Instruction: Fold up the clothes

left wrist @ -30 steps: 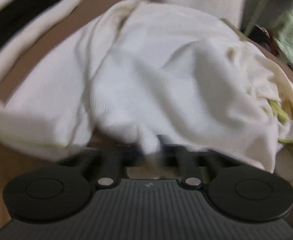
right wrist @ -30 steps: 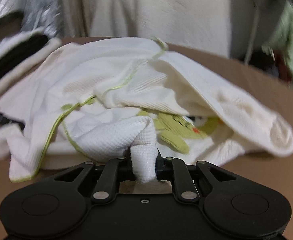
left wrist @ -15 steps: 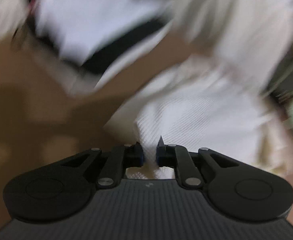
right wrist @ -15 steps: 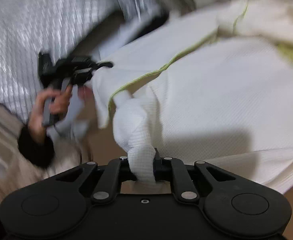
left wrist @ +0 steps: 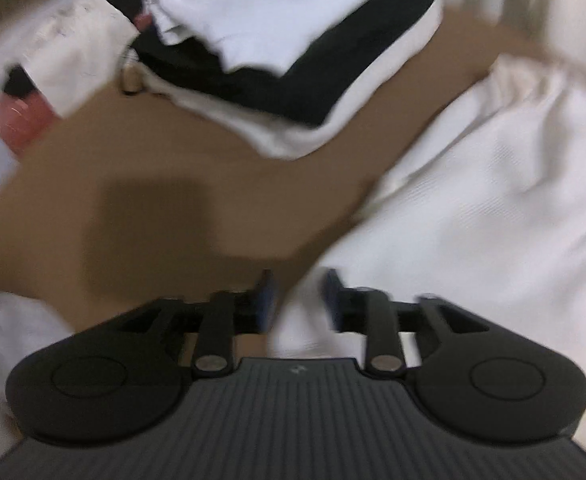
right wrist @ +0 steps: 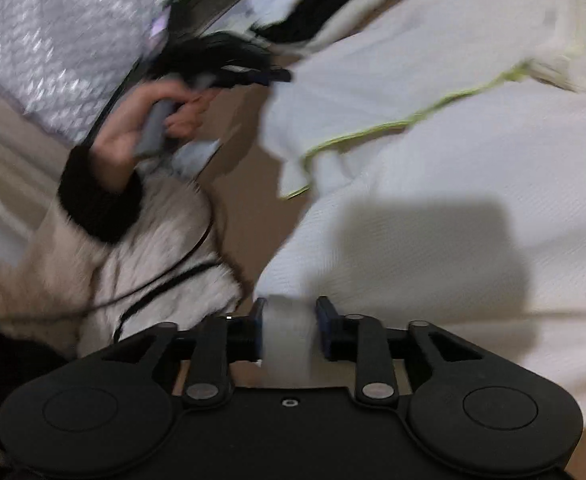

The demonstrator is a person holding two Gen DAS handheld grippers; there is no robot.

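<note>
Bare brown table ahead of your left gripper, cloth crowding both sides.

Your left gripper (left wrist: 297, 300) is looking at an open patch of brown table (left wrist: 153, 200), so you are getting free room there. A stack of folded clothes (left wrist: 293, 64) is blocking the far side, and the white garment (left wrist: 493, 200) is filling the side toward your right hand. By your right gripper (right wrist: 289, 324), only a thin strip of table (right wrist: 249, 184) is showing between the garment and your left hand (right wrist: 149, 128), with black cables (right wrist: 165, 284) lying across your fuzzy sleeve (right wrist: 133, 264).
</note>
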